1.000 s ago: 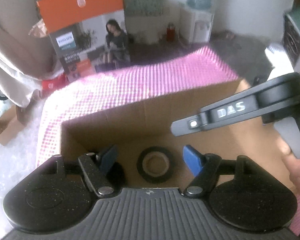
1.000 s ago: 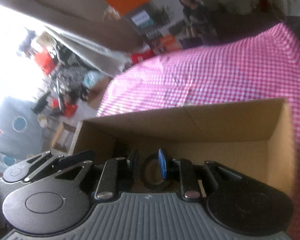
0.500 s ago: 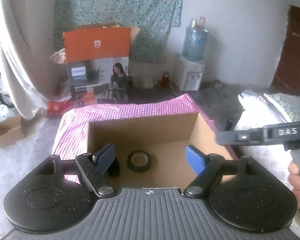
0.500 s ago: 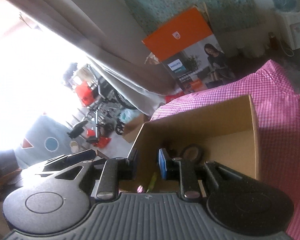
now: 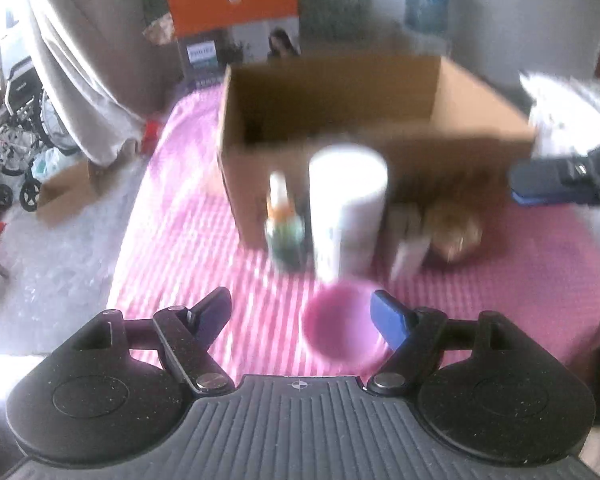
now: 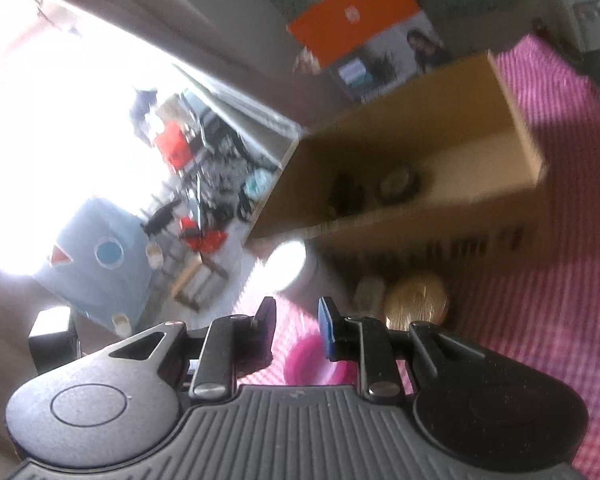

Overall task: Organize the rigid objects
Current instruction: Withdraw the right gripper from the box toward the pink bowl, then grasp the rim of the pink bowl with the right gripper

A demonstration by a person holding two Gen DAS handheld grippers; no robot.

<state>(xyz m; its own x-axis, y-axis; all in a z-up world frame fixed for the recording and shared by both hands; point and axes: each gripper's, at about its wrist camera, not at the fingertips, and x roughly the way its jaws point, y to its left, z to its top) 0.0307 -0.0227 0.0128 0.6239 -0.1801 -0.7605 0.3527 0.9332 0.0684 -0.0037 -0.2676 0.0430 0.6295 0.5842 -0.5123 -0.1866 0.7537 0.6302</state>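
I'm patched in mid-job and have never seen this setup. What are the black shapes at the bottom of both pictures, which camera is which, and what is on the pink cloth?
There is no robot arm here: a person carries a two-finger gripper in each hand, and a fisheye camera on each looks forward along its fingers. The black shapes are the grippers' own bodies.

The left wrist view shows the left gripper open and holding nothing. The right wrist view shows the right gripper with its fingers close together and nothing gripped between them.

On the pink checked cloth stands an open cardboard box. In front of it are a small bottle, a tall white container, a round golden object and, nearest, a pink bowl. Both views are blurred, so finer detail is unclear. Dark items lie inside the box.
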